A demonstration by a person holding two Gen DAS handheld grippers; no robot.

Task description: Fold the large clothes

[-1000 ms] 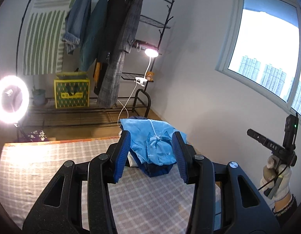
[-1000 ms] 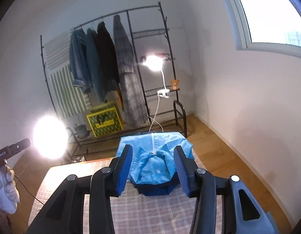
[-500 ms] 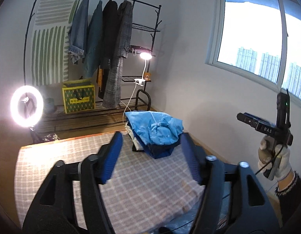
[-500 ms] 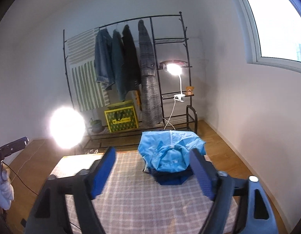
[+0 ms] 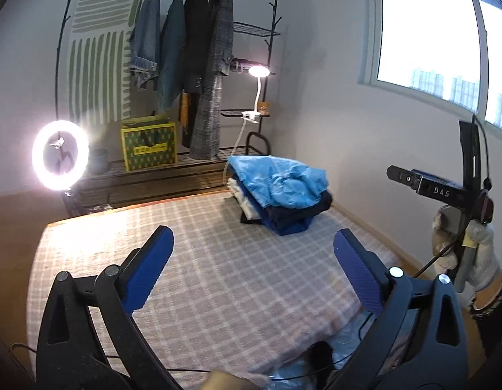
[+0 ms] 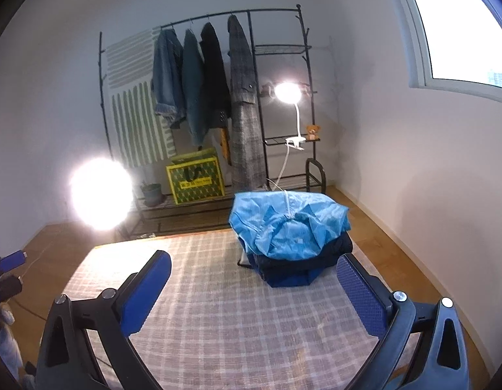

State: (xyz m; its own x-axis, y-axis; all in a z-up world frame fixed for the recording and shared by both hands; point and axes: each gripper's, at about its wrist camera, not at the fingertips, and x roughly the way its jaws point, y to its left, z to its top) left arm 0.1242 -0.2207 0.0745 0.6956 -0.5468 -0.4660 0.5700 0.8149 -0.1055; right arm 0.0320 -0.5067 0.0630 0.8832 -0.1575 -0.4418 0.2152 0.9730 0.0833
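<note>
A stack of folded clothes (image 5: 280,191) sits at the far right corner of the checked table (image 5: 192,260), with a light blue garment (image 6: 289,224) on top of dark blue ones. My left gripper (image 5: 251,269) is open and empty, held above the near part of the table, well short of the stack. My right gripper (image 6: 251,286) is open and empty too, above the table, short of the stack. The right gripper's body, in a gloved hand (image 5: 462,247), shows at the right edge of the left wrist view.
A clothes rack (image 5: 192,65) with hanging jackets stands against the far wall. A ring light (image 5: 60,156) glows at the left, a clip lamp (image 5: 259,71) on the rack. A yellow patterned bag (image 5: 148,146) sits on the rack's low shelf. Window at right.
Both grippers have opened wide and pulled back and up from the stack of clothes. The light blue garment stays on top of the stack.
</note>
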